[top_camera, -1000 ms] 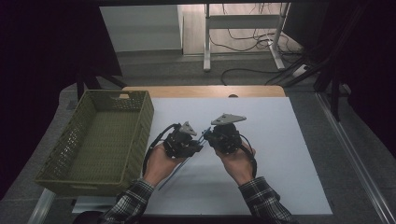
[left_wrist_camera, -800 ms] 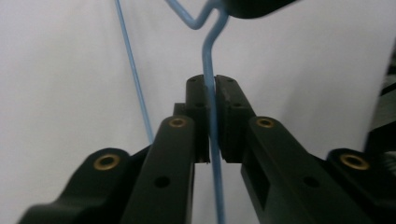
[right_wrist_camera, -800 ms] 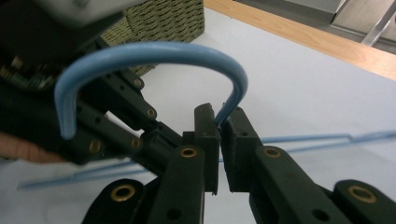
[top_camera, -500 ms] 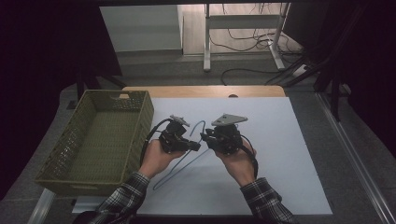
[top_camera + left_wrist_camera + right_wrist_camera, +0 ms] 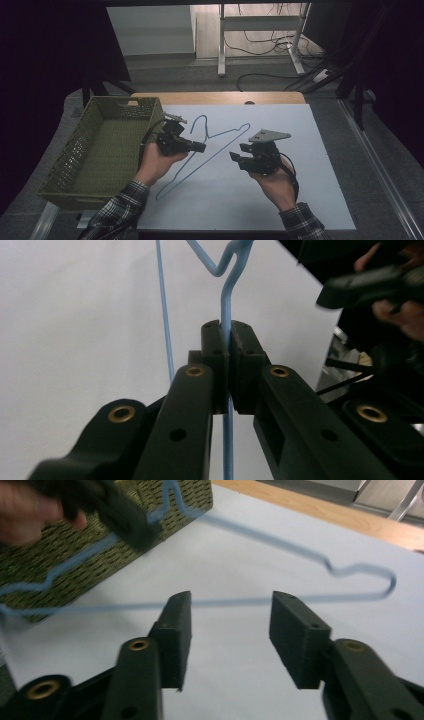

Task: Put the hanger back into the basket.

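Observation:
A light blue wire hanger hangs tilted over the white mat, its hook toward the basket. My left gripper is shut on the wire; in the left gripper view the pads pinch the wire of the hanger just below the hook's twist. My right gripper stands to the right of the hanger, apart from it. Its jaws have just been opening. In the right gripper view the hanger runs across beyond the tips of the right gripper, with nothing pressed between the pads.
An olive woven basket stands at the left edge of the white mat, close behind my left hand; its wall is near the hanger's end. A wooden table edge runs along the back.
The two grippers were together at the mat's middle. The right one has let go of the hanger, opened and drawn off to the right. The left has carried the hanger left and up.

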